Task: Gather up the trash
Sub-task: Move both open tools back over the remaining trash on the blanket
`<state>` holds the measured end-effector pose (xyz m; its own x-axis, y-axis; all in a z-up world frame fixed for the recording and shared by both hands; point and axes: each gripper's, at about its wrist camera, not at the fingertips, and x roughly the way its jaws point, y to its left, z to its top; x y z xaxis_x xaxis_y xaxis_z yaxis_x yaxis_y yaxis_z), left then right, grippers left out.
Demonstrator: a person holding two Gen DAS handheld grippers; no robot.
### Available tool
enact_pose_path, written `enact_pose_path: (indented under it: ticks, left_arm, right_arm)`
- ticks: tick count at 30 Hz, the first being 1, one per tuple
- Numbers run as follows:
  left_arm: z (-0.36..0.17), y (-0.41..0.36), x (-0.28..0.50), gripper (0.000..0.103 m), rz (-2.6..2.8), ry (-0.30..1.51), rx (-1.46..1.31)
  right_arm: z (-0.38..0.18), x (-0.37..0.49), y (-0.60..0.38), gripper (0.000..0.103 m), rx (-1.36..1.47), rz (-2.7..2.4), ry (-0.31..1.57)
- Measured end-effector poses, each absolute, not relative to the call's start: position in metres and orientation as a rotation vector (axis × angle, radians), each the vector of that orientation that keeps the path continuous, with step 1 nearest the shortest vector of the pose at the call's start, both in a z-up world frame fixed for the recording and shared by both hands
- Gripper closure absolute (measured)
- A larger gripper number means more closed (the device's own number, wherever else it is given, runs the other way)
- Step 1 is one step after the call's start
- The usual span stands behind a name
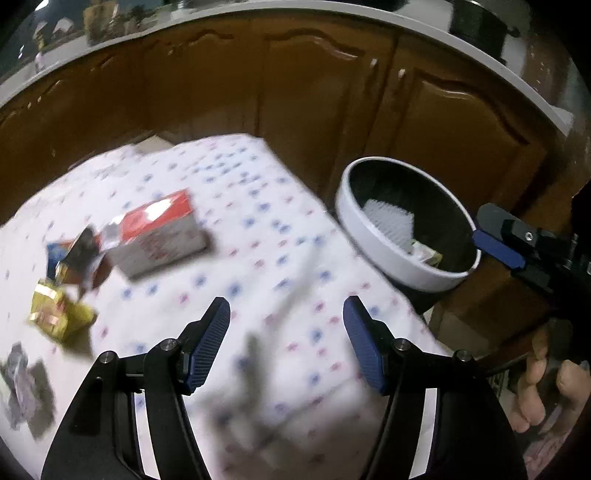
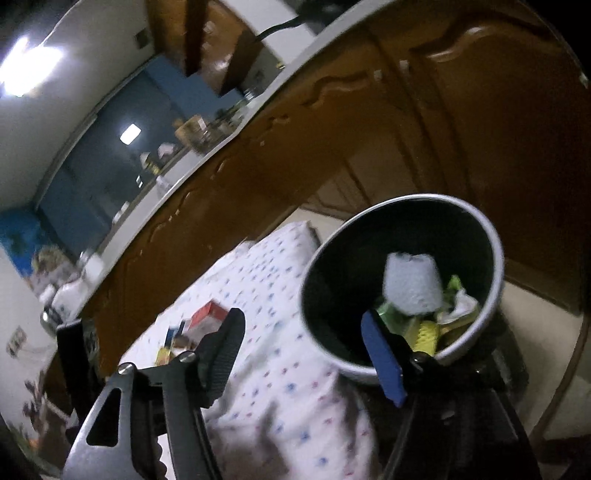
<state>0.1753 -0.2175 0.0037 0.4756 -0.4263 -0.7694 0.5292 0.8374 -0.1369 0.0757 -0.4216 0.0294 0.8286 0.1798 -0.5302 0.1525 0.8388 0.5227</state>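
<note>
A round bin (image 1: 354, 229) with a white rim stands off the table's right edge, also in the right wrist view (image 2: 495, 273). It holds a white foam piece (image 2: 412, 282) and yellow-green wrappers (image 2: 428, 332). On the dotted tablecloth (image 1: 258, 229) lie a red and white box (image 1: 159, 232), a dark wrapper (image 1: 75, 258), a yellow wrapper (image 1: 59, 314) and a grey crumpled piece (image 1: 26, 384). My left gripper (image 1: 286, 317) is open and empty above the cloth. My right gripper (image 2: 303, 332) is open and empty beside the bin; it shows in the left wrist view (image 1: 495, 240).
Brown wooden cabinets (image 1: 314, 92) with a white countertop (image 1: 524, 85) run behind the table and bin. A dark pot (image 1: 480, 22) and jars stand on the counter. The table's far right corner (image 1: 266, 144) lies near the cabinets.
</note>
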Motion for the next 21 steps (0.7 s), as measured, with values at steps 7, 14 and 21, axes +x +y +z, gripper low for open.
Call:
enact_pose_path:
  ticks: [7,14,21]
  left_arm:
    - [-0.004,-0.157,0.17,0.029,-0.492,0.914,0.048]
    - [-0.004,-0.102,0.171,0.027,-0.405,0.906,0.017]
    - [-0.002,-0.068,0.184,0.026,-0.351,0.902,-0.017]
  right_arm:
    - [0.027,0.091,-0.381,0.023,0.5,0.11,0.639]
    - [0.029,0.115,-0.335,0.021,0.366,0.212,0.677]
    - [0.033,0.144,-0.307,0.021,0.249,0.283,0.712]
